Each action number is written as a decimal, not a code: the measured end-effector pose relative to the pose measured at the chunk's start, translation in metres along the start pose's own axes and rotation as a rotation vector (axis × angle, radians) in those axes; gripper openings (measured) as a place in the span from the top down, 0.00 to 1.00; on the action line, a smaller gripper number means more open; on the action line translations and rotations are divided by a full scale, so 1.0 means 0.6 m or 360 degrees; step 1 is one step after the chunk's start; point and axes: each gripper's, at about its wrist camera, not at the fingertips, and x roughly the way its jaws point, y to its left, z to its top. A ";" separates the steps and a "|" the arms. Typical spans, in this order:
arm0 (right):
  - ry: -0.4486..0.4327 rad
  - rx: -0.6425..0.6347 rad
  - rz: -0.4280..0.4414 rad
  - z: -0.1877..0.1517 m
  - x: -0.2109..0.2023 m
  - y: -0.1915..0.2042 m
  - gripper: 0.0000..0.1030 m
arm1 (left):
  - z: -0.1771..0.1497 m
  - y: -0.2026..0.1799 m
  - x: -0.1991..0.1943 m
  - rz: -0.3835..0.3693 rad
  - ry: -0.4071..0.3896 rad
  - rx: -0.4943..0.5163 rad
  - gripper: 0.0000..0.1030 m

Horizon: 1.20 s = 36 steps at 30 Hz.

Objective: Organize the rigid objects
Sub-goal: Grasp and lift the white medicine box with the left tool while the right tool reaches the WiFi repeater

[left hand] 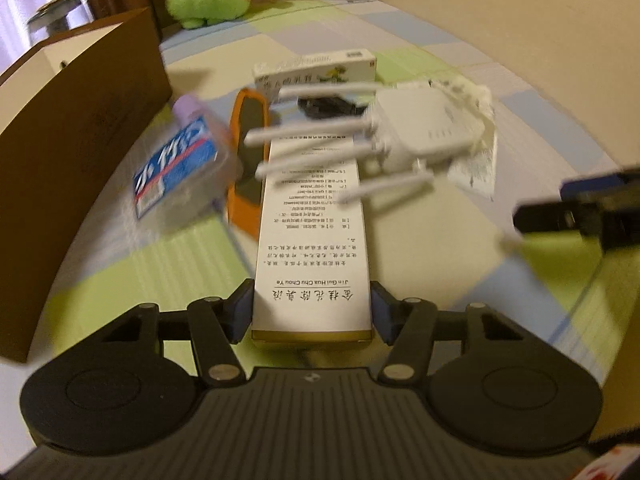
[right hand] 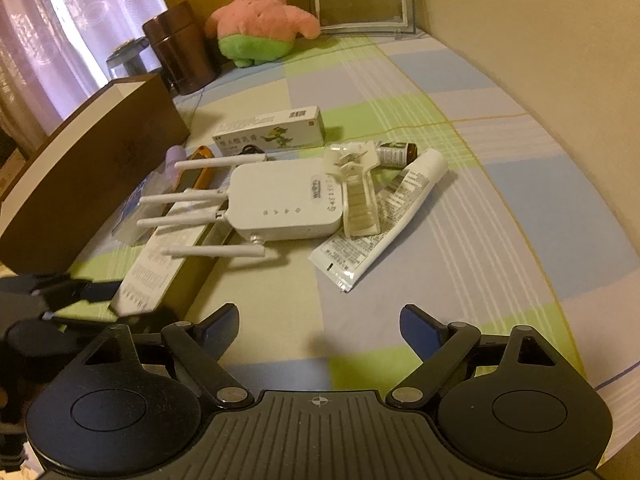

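My left gripper (left hand: 312,312) is shut on the near end of a long white box with Chinese print (left hand: 312,248); the box also shows in the right wrist view (right hand: 160,264), tilted, with its far end under the white router (right hand: 280,200). The router (left hand: 424,128) has several antennas lying over the box. My right gripper (right hand: 320,328) is open and empty, above the checked cloth in front of the router. It shows at the right edge of the left wrist view (left hand: 576,212).
A brown cardboard box (right hand: 92,184) stands at the left. A blue-labelled clear box (left hand: 184,168), an orange item (left hand: 248,152), a green-printed carton (right hand: 272,130), a white tube (right hand: 384,216), a clear plastic piece (right hand: 356,196) and a small brown bottle (right hand: 396,152) lie on the cloth. A plush star (right hand: 260,20) sits at the back.
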 end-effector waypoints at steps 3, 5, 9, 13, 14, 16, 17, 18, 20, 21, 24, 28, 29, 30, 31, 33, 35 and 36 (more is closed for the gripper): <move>0.0013 -0.0010 0.0026 -0.007 -0.001 0.003 0.17 | -0.034 0.013 -0.023 0.0004 0.0038 -0.0041 0.46; 0.0021 -0.0016 0.0041 -0.011 -0.003 0.004 0.17 | -0.052 0.020 -0.035 0.0005 0.0081 -0.0086 0.46; 0.0031 -0.0036 0.0062 -0.015 -0.005 0.008 0.17 | -0.063 0.026 -0.046 0.0004 0.0109 -0.0081 0.45; 0.0023 -0.0056 0.0070 -0.015 -0.009 0.010 0.17 | -0.046 0.025 -0.044 0.0032 0.0055 -0.0047 0.33; 0.0020 -0.0061 0.0070 -0.016 -0.011 0.010 0.17 | -0.039 0.024 -0.041 0.0036 0.0040 -0.0038 0.29; 0.0021 -0.0065 0.0067 -0.018 -0.013 0.011 0.17 | -0.029 0.022 -0.030 0.0050 0.0035 -0.0023 0.29; 0.0022 -0.0067 0.0064 -0.018 -0.014 0.010 0.17 | -0.025 0.022 -0.023 0.0054 0.0035 -0.0021 0.30; 0.0023 -0.0070 0.0062 -0.019 -0.014 0.010 0.17 | -0.019 0.021 -0.015 0.0050 0.0037 -0.0025 0.30; 0.0022 -0.0082 0.0061 -0.018 -0.015 0.011 0.17 | -0.014 0.022 -0.006 0.0038 0.0039 -0.0036 0.40; 0.0018 -0.0094 0.0059 -0.018 -0.015 0.011 0.17 | -0.012 0.022 -0.004 0.0037 0.0038 -0.0042 0.46; -0.0016 -0.0173 0.0053 -0.012 -0.014 0.014 0.17 | -0.015 0.023 -0.005 0.0033 0.0032 -0.0067 0.46; -0.0087 -0.0363 0.0048 0.001 -0.006 0.019 0.17 | -0.029 0.035 -0.015 0.0077 0.0029 -0.0137 0.46; -0.0108 -0.0421 0.0054 0.005 -0.003 0.020 0.17 | -0.033 0.041 -0.018 0.0089 0.0030 -0.0164 0.46; -0.0129 -0.0487 0.0065 0.010 0.001 0.021 0.17 | -0.038 0.048 -0.022 0.0104 0.0032 -0.0196 0.46; -0.0151 -0.0564 0.0084 0.015 0.006 0.021 0.18 | -0.042 0.054 -0.025 0.0118 0.0035 -0.0223 0.47; -0.0176 -0.0729 0.0131 0.024 0.017 0.022 0.21 | -0.051 0.069 -0.032 0.0156 0.0037 -0.0279 0.46; -0.0188 -0.0899 0.0182 0.034 0.029 0.023 0.25 | -0.059 0.082 -0.037 0.0181 0.0038 -0.0324 0.47; -0.0192 -0.0977 0.0195 0.038 0.035 0.024 0.26 | -0.063 0.087 -0.040 0.0194 0.0040 -0.0354 0.47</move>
